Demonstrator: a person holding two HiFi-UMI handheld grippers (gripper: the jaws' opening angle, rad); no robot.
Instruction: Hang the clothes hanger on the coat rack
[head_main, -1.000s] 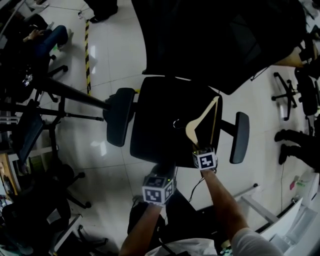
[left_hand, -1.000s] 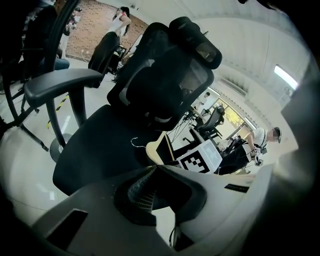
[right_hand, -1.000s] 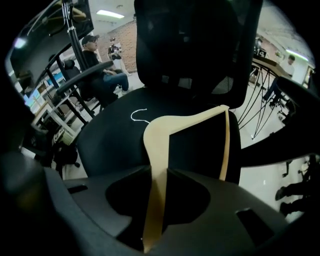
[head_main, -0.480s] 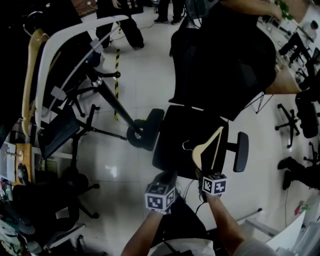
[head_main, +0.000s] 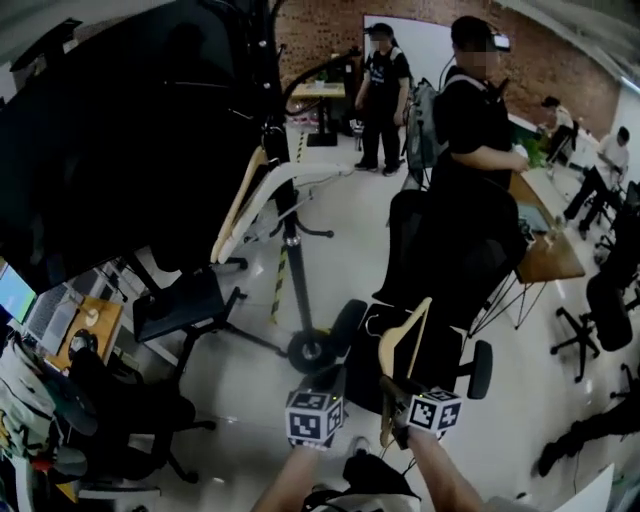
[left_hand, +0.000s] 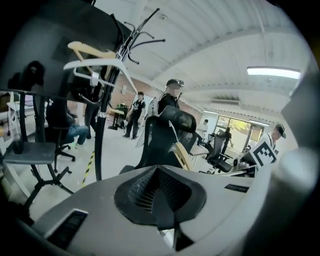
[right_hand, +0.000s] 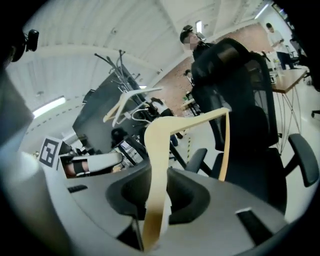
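A light wooden hanger (right_hand: 157, 150) stands upright in my right gripper (right_hand: 155, 220), which is shut on one of its arms. In the head view the hanger (head_main: 402, 340) rises over the black office chair (head_main: 450, 270), above the right gripper (head_main: 393, 395). The left gripper (head_main: 335, 378) hangs beside it; its jaws (left_hand: 162, 210) are shut with nothing in them. The black coat rack (head_main: 290, 245) stands to the left and further off. It bears a wooden hanger (head_main: 238, 200), a white hanger (head_main: 295, 178) and a large dark garment (head_main: 120, 150). Its top prongs (left_hand: 137, 30) show in the left gripper view.
Two people (head_main: 385, 90) (head_main: 480, 100) stand behind the chair, and others sit at a desk (head_main: 550, 255) on the right. A low dark seat (head_main: 180, 305) is left of the rack's round base (head_main: 310, 350). More chairs crowd the left and right edges.
Both grippers have risen with the hanger and tipped up towards level. My head view has lifted from the floor and chair seat to the room, and the whole coat rack has come into sight.
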